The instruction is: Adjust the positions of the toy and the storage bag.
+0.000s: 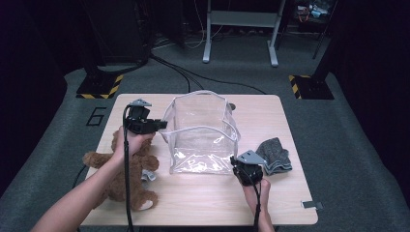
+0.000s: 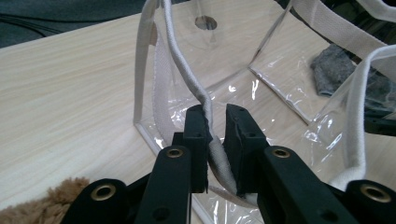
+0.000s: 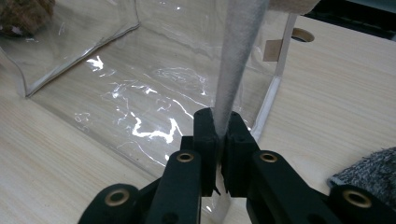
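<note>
Right now I have both sets of tongs on the clear plastic tote bag with white webbing straps, which stands upright and open near the middle of the pale wooden table. My left tongs sit at the bag's nine o'clock side; in the left gripper view the white strap runs down between the two jaws, which stand a little apart, one pad against the webbing and a sliver of gap on the other side, so I judge that hold as loose rather than a firm clamp. My right tongs are at the bag's five o'clock corner, and the right gripper view shows them pinched tight on the other white strap, which rises taut straight up from the jaws. Holding a strap on each side looks meant to keep the floppy walls spread and the mouth open for loading. The brown plush teddy bear lies at eight o'clock on the table, just beside my left forearm, and the folded grey knitted cloth rests at four o'clock, near the right hand; both are outside the bag, within easy reach, and I guess they are the things to go in.
</note>
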`<action>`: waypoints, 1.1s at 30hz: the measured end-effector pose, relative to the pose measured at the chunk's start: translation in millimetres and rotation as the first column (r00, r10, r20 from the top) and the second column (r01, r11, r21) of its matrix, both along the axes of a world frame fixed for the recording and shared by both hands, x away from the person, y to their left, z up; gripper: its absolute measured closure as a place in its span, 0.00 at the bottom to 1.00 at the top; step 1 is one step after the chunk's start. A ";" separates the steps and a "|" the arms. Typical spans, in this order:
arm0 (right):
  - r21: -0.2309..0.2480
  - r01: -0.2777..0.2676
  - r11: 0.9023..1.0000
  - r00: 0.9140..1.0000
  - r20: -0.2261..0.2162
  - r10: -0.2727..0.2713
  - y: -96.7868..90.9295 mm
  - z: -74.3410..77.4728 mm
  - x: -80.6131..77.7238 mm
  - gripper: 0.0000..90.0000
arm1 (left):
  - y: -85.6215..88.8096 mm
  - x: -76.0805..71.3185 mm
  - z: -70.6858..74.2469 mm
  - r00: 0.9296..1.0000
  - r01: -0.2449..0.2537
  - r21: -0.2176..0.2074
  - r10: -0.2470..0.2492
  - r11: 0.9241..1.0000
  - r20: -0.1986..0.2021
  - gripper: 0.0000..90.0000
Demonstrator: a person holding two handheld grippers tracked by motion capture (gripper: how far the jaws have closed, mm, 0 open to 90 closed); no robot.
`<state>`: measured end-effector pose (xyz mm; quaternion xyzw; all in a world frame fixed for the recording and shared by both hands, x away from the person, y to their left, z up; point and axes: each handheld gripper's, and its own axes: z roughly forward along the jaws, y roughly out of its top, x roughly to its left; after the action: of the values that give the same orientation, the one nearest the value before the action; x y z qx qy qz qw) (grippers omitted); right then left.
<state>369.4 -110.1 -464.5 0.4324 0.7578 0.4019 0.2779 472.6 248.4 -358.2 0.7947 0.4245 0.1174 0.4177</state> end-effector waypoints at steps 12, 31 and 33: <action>0.078 0.026 0.997 1.000 0.008 -0.026 -28.5 -2.2 -18.2 0.22 | 19.4 -14.4 8.2 0.994 -0.098 -0.009 0.099 0.995 0.052 0.31; -0.028 0.038 0.999 0.987 -0.157 -0.042 -42.5 -56.0 -20.0 0.05 | 72.7 -37.9 -4.5 0.970 -0.236 0.021 0.234 0.972 0.062 0.12; -0.035 0.049 0.998 0.985 -0.164 -0.054 -43.0 -58.3 -19.4 0.04 | 75.9 -38.2 -6.8 0.968 -0.247 0.024 0.246 0.969 0.059 0.11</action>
<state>350.0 -153.1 -522.8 0.4790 0.7730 0.3457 0.2313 434.4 324.3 -365.0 0.7385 0.5063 0.1970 0.3992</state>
